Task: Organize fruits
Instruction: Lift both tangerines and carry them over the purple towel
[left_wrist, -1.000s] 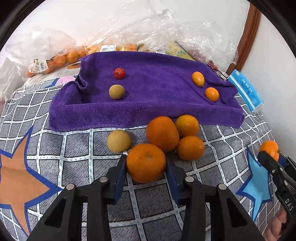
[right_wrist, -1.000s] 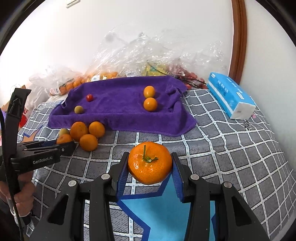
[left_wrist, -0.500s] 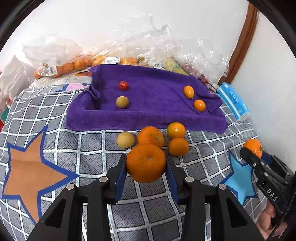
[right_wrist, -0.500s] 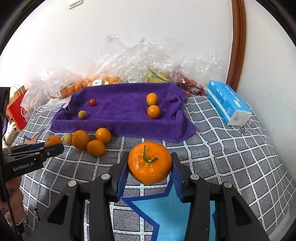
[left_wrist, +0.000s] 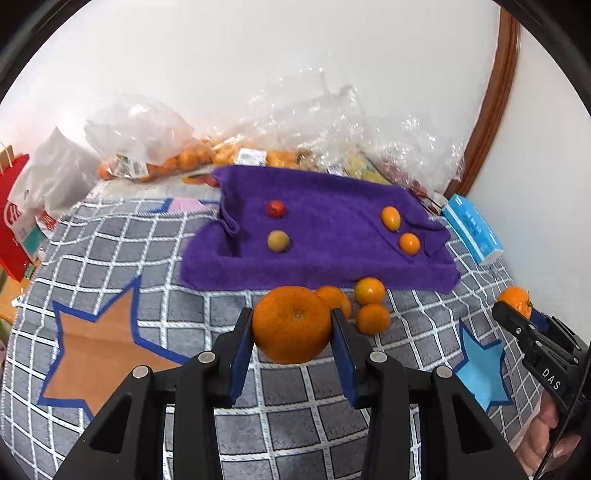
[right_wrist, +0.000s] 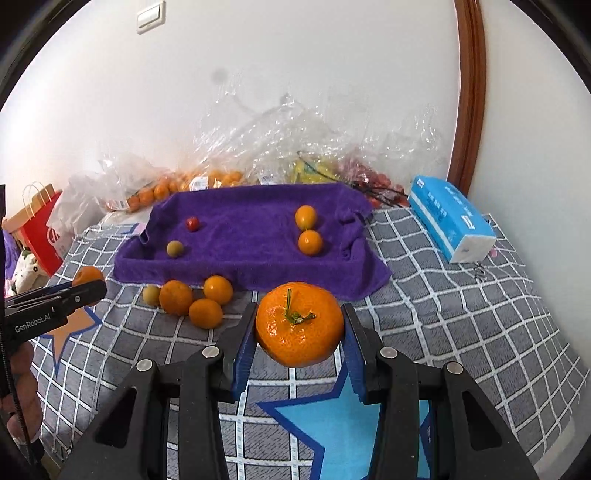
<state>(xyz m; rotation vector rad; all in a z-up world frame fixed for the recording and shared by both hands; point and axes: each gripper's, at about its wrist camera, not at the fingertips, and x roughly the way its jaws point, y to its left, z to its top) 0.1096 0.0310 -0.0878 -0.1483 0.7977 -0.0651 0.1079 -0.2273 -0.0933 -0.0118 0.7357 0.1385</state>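
Each tool (left_wrist: 291, 332) (right_wrist: 299, 328) clamped on a mandarin (left_wrist: 291, 323) (right_wrist: 299, 323).

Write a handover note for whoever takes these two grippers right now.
Left gripper: shut on a mandarin, held above the blanket.
Right gripper: shut on a stemmed mandarin, also held above the blanket.
Purple towel tray: holds a red fruit, a greenish fruit and two small orange fruits.
Left to do: place both held mandarins; three mandarins and one greenish fruit remain in front of the tray.
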